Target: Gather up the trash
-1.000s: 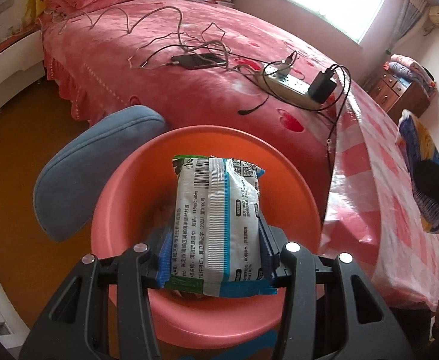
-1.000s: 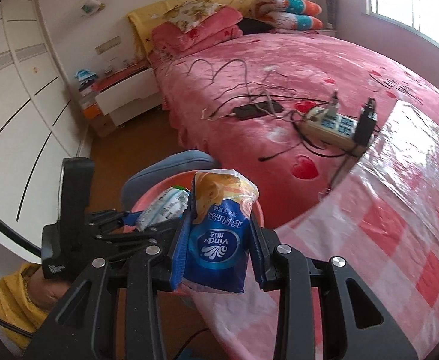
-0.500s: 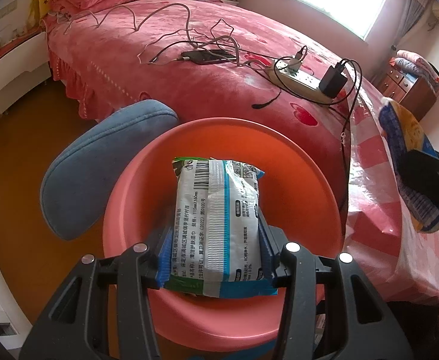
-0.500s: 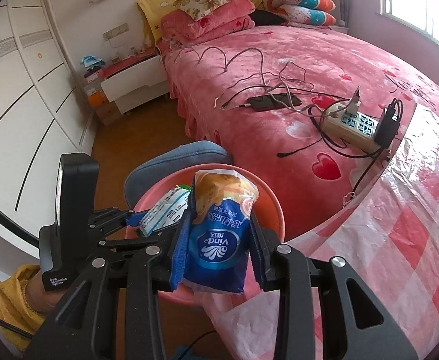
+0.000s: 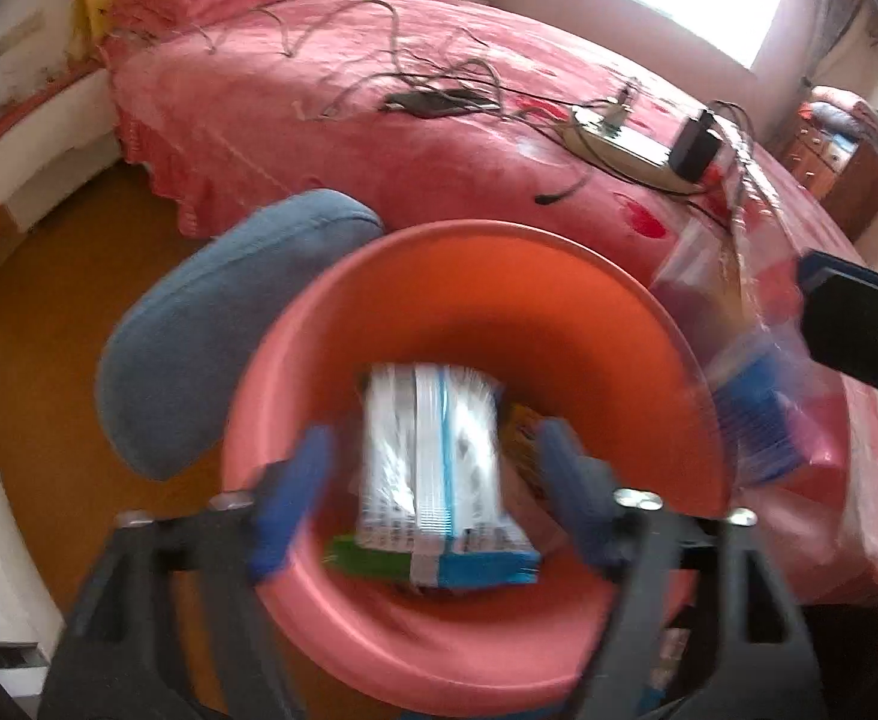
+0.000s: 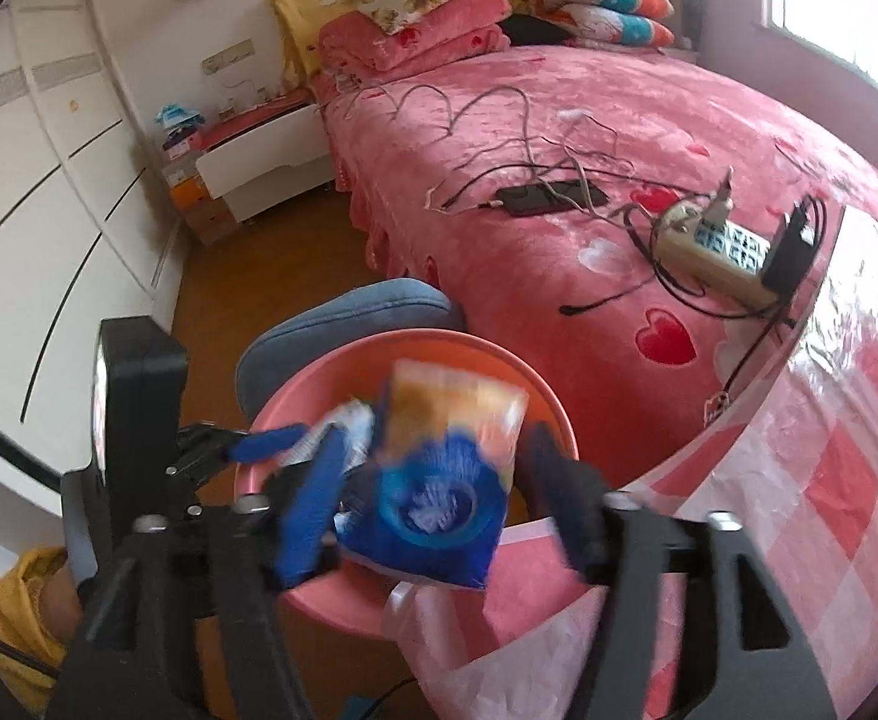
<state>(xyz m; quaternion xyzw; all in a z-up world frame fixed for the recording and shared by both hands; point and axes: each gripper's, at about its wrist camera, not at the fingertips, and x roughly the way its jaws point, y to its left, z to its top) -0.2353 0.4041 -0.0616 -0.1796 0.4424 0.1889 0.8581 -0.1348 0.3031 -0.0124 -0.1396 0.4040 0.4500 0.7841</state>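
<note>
Both the left gripper (image 5: 433, 486) and right gripper (image 6: 433, 492) stood spread apart, releasing the white-and-blue wipes packet (image 5: 439, 480) and blue-and-orange tissue packet (image 6: 445, 480) over the round pink plastic basin (image 5: 559, 312); collecting looked nearly finished.

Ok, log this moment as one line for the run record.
left tool: open, white packet dropping in pink basin | right tool: open, blue tissue pack loose above basin | blurred
</note>
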